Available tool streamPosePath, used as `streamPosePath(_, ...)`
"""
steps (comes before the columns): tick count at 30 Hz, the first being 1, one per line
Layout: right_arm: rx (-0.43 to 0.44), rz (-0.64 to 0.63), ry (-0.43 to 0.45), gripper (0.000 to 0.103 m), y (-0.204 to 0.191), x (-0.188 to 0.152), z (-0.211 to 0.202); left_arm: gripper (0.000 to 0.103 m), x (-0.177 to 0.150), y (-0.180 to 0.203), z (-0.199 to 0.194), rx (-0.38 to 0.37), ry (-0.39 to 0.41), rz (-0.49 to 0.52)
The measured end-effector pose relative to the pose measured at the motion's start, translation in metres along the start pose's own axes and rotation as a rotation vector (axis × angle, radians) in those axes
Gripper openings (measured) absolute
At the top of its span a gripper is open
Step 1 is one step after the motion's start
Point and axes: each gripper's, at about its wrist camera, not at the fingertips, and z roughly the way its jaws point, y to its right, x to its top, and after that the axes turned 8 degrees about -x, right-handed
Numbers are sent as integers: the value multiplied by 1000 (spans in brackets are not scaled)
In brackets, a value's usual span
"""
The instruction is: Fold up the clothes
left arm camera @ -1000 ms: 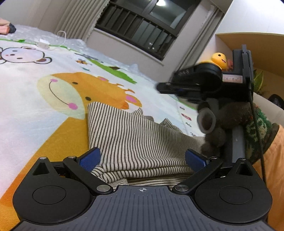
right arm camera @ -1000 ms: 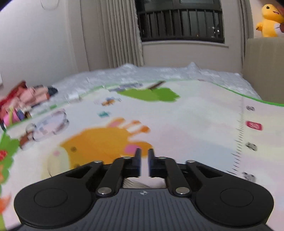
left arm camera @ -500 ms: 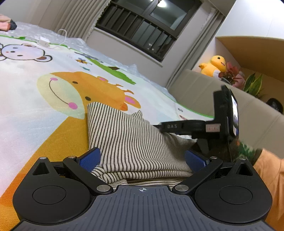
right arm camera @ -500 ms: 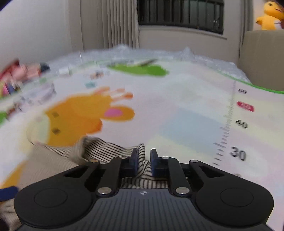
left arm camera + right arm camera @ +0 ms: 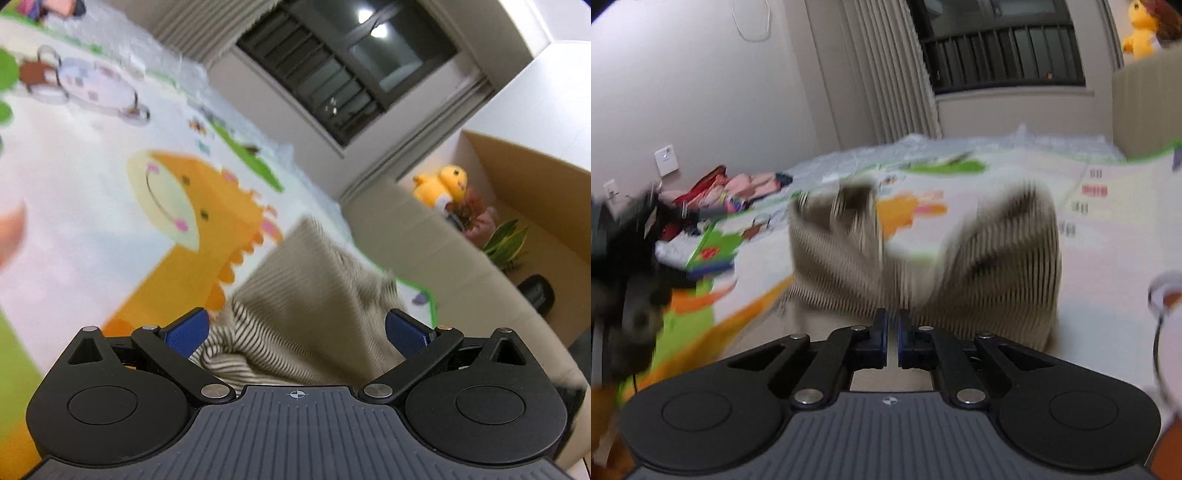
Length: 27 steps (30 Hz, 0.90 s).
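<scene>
Right gripper (image 5: 892, 328) is pinched on the beige-and-black striped knit garment (image 5: 997, 258) and lifts it above the cartoon-printed play mat (image 5: 1108, 295). Left gripper (image 5: 293, 332) stands wide open around the cloth. With only one pinch, the fabric may slip or bunch unevenly.

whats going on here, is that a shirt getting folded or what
A person with a handheld gripper in each hand is folding a striped top on a cartoon play mat. The right gripper is nearly shut, and it seems to pinch the cloth, which hangs bunched and lifted in front of it. The left gripper is wide open with the top's near edge lying between its fingers, not clamped. Both views are blurred by motion, so the fold looks mid-way.
</scene>
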Motion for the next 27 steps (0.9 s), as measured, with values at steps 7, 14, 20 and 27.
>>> streamPosePath(7,-44,9,-38,5,12,-42,-19,103,0,38,5,30,8,124)
streamPosePath(14,-174,70,41,23,35,-45,-16,103,-43,38,76,65,-169,220)
streamPosePath(20,-139,210,30,40,63,-63,-8,103,-80,22,87,73,-173,276)
streamPosePath(27,-84,254,67,49,70,-71,-12,103,-81,23,92,89,-177,286)
